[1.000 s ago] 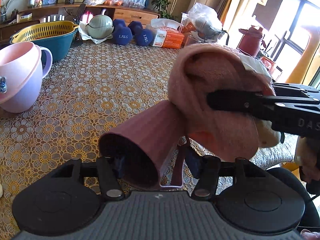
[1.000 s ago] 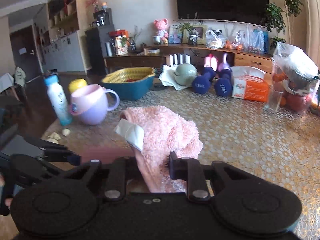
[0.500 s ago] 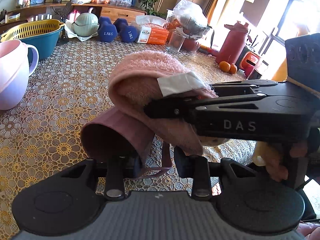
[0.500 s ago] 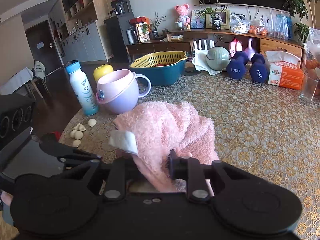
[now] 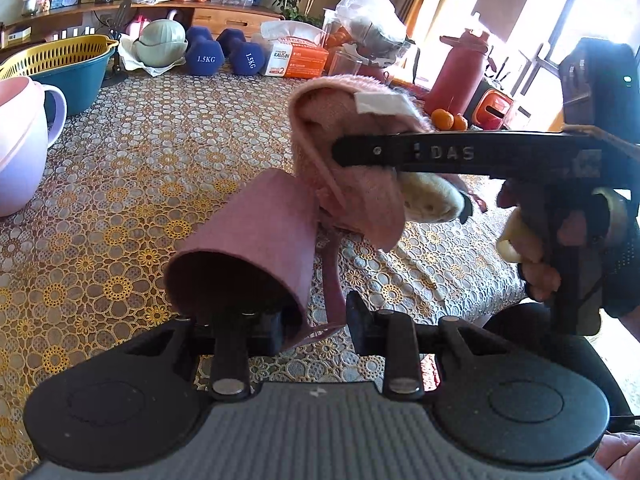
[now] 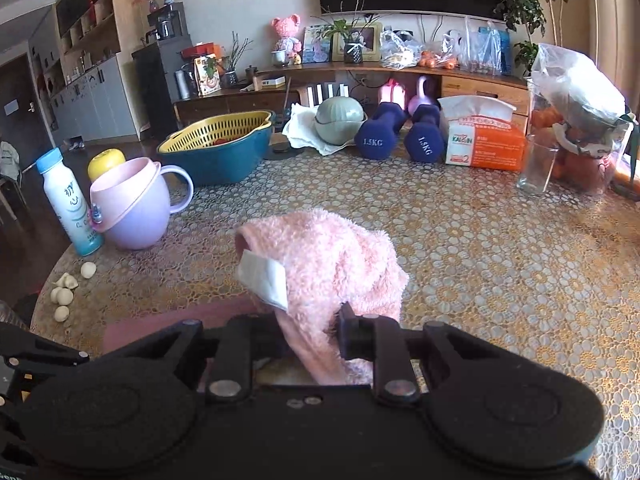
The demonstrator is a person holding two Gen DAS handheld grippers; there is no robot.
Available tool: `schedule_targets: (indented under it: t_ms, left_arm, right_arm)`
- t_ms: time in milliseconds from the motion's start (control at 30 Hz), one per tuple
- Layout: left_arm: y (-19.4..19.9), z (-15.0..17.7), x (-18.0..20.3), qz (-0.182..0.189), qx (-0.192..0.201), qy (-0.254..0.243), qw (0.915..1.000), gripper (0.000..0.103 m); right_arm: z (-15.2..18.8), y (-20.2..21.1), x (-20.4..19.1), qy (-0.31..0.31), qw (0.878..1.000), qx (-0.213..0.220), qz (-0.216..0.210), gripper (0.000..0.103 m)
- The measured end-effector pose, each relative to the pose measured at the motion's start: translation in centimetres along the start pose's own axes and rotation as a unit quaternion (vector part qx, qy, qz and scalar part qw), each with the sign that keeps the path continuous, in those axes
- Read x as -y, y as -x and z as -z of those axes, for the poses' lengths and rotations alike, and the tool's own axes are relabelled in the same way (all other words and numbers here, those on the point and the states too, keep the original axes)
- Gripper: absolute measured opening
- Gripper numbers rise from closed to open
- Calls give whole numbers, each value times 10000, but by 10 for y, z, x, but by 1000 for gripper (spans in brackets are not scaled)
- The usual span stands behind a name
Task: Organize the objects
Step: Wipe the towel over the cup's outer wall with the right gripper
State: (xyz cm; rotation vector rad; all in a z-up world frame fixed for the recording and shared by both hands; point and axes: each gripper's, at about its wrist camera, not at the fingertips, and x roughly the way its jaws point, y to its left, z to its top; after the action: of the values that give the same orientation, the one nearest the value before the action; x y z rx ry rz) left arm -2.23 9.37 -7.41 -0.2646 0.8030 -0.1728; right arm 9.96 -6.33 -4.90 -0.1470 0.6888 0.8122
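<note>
My left gripper (image 5: 314, 324) is shut on the rim of a dusty-pink ribbed cup (image 5: 256, 240), held tilted above the table with its mouth toward the camera. My right gripper (image 6: 308, 332) is shut on a fluffy pink towel (image 6: 332, 264) with a white label. In the left wrist view the right gripper (image 5: 340, 150) reaches in from the right, and the towel (image 5: 352, 184) hangs just behind and above the cup's base, touching it or nearly so. The cup shows faintly in the right wrist view (image 6: 160, 320), low left.
A lace-patterned tablecloth (image 6: 480, 248) covers the table. A lilac jug (image 6: 132, 204), white bottle (image 6: 68, 204), teal basin with a yellow strainer (image 6: 220, 148), blue dumbbells (image 6: 400, 136), tissue box (image 6: 484, 140), a glass (image 6: 536, 164) and bagged fruit (image 6: 580, 128) ring it. Garlic cloves (image 6: 64, 292) lie left.
The right gripper with the towel has swung back to the right and away from the cup's mouth. The left gripper still holds the cup, which is now tilted a little more upright.
</note>
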Motion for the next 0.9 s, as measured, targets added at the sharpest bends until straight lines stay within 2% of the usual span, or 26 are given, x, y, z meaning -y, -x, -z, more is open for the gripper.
schedule_targets:
  t_ms: [200,367,567,900]
  left_arm:
    - [1,0,-4,-35,14,88,10000,31]
    - [1,-1,-3,-8,12,55,10000,31]
    - [1,-1,3,58,9,-25,10000,31]
    - [5,-2,3,73,45,-30,10000,31]
  right_arm:
    - [-4,34,-24,313,9970,97,-706,22]
    - [4,40,-50,553,9915,-104,-1172,22]
    - [10,20,-58,621,9914,-296,-1115,22]
    - [1,1,-41,431,9957,-304,-760,22]
